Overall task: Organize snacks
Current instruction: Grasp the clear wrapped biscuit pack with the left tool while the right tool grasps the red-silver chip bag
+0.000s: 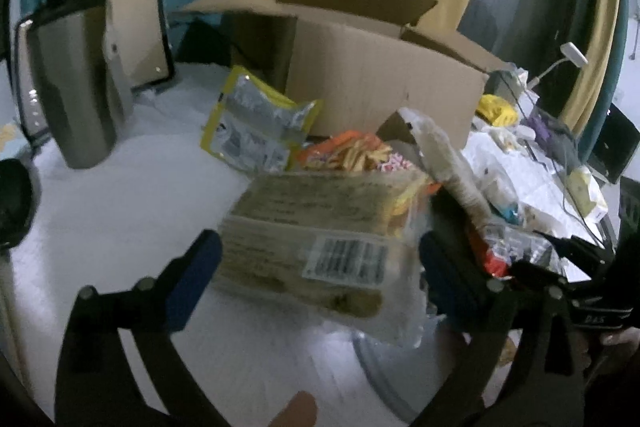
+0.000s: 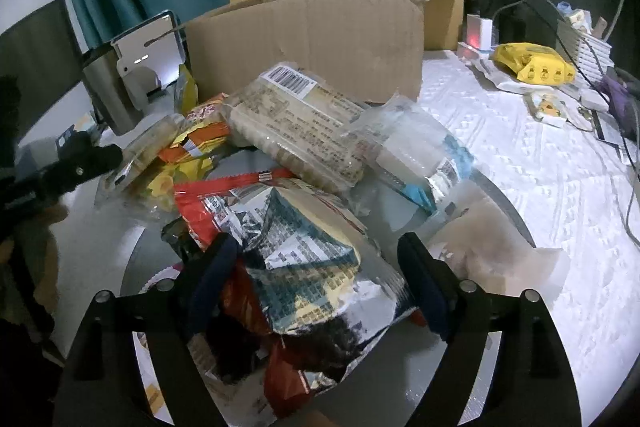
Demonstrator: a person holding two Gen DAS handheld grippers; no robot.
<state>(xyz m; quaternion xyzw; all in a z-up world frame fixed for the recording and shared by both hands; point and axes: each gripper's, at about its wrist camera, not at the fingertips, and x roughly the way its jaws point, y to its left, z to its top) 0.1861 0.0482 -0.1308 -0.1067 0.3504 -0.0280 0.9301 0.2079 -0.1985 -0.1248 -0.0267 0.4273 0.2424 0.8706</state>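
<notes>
Crinkled silver foil packet lies between right gripper's spread fingers.

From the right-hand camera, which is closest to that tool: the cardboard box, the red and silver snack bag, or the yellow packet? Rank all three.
1. Red and silver snack bag: lying between the open fingers of the right tool.
2. Cardboard box: straight behind the snack pile.
3. Yellow packet: far back on the right.

No legible text; packet print blurred.
</notes>
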